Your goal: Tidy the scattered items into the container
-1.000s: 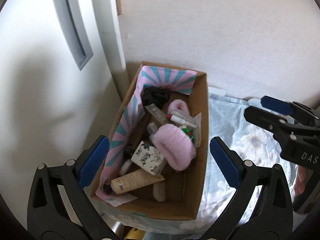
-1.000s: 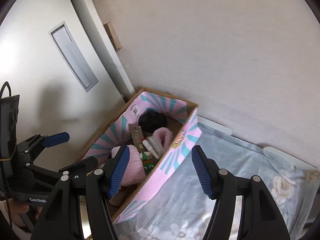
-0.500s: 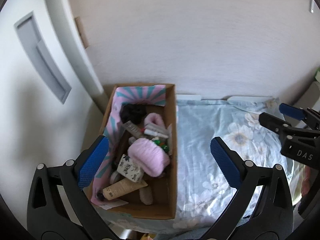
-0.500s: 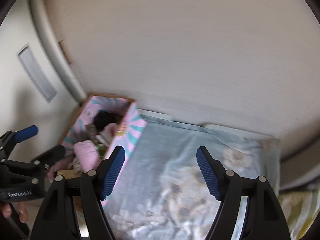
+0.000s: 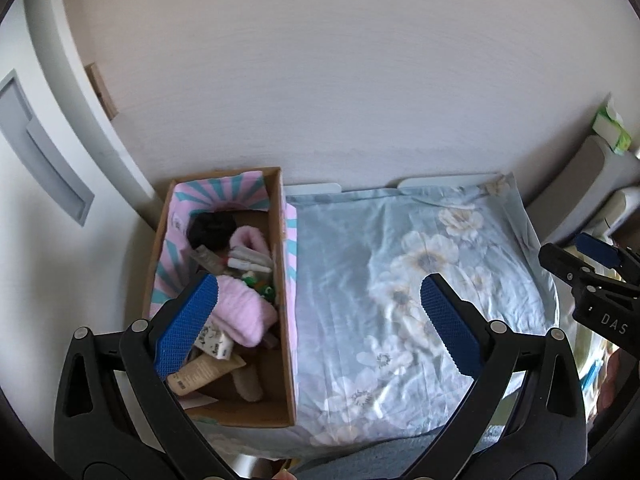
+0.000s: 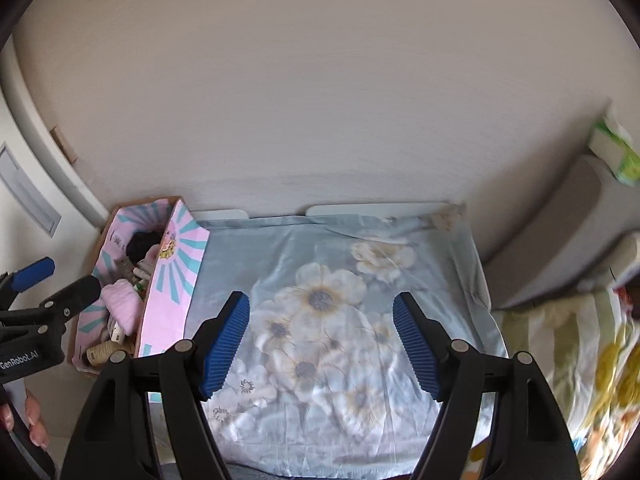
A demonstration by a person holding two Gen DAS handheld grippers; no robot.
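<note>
Both of your grippers are hanging open and empty above the flowered cloth, and the full box is sitting at its left edge.

The pale blue flowered cloth (image 6: 340, 320) is lying flat against the wall, and nothing is lying on it. The cardboard box (image 5: 280, 264) with the pink and teal lining is standing just beside the cloth, in the corner next to the white door (image 5: 36, 240). Inside it a pink fluffy piece (image 5: 244, 312), a black scrunchie (image 5: 212, 228), a beige tube (image 5: 204, 372) and some small bottles are lying in a heap. Your left gripper (image 5: 316, 324) is standing wide, one pad over the box and one over the cloth. Your right gripper (image 6: 322, 344) is also holding nothing, and its jaws are standing well apart over the flowers.
</note>
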